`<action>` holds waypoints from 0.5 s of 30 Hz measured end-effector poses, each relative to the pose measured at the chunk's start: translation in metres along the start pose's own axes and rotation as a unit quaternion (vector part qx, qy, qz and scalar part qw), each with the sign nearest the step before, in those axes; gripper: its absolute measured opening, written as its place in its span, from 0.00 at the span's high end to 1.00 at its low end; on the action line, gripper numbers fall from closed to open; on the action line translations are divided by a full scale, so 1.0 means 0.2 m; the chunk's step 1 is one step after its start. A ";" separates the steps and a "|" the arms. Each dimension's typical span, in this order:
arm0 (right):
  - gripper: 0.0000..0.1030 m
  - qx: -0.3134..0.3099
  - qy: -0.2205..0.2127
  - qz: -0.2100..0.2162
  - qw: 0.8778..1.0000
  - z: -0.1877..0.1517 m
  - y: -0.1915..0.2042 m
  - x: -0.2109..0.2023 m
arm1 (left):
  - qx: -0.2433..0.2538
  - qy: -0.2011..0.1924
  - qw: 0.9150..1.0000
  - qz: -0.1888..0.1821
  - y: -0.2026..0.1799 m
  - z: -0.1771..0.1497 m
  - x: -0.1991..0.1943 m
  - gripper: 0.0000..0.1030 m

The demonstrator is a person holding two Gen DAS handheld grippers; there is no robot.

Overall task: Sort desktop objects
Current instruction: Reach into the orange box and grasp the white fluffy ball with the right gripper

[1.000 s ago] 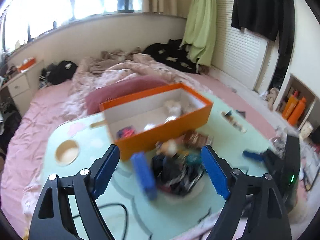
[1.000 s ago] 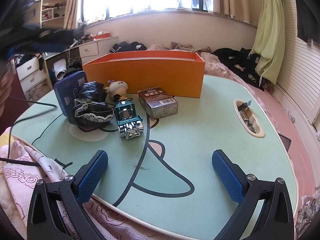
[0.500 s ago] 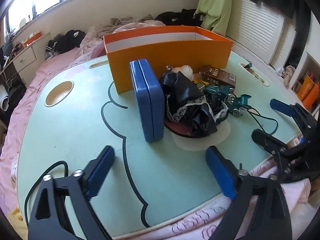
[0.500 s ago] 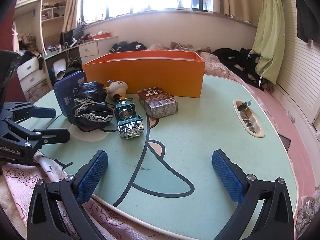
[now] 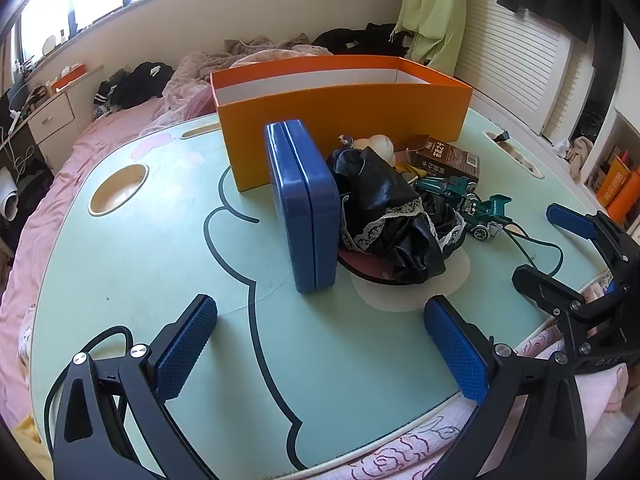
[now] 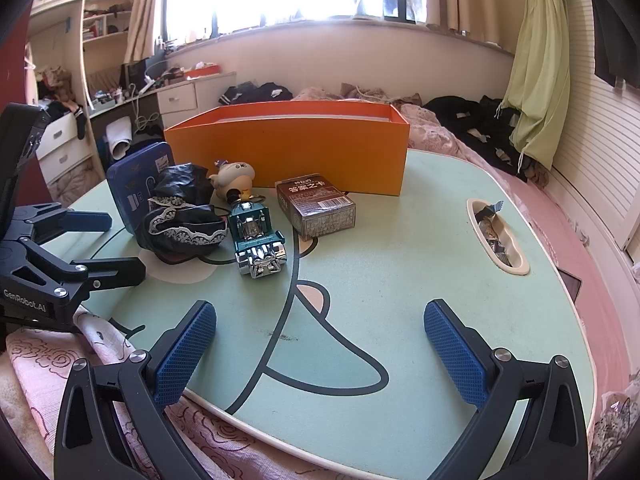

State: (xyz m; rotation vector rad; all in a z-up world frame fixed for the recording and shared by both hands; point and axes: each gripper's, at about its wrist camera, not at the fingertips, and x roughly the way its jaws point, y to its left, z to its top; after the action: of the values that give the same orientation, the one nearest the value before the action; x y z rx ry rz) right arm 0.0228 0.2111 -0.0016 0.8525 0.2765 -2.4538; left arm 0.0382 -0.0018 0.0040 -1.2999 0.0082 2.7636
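Note:
An orange box stands open-topped at the back of the mint table. In front of it a blue tin stands on edge, with black lace-trimmed cloth leaning against it. Beside these lie a teal toy car, a brown card box and a small pale figure. My left gripper is open and empty, low over the table, just short of the tin. At the near table edge my right gripper is open and empty, short of the car.
A round cup recess sits at the table's left. A slot tray with wrappers is at its right. A black cable loops near my left finger. Pink bedding surrounds the table, with drawers beyond.
My left gripper has come down from above the orange box to just over the table and its jaws have widened. It now shows in the right wrist view. My right gripper has not moved.

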 end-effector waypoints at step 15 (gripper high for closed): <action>0.27 0.053 0.099 0.059 0.992 1.00 -0.24 0.28 | 0.000 -0.001 1.000 -0.001 0.00 0.00 -0.01 0.00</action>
State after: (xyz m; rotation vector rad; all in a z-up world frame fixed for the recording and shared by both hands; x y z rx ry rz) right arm -0.1431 0.1589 0.1207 1.1276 0.1620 -2.2943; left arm 0.0398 -0.0029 0.0044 -1.2961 0.0059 2.7634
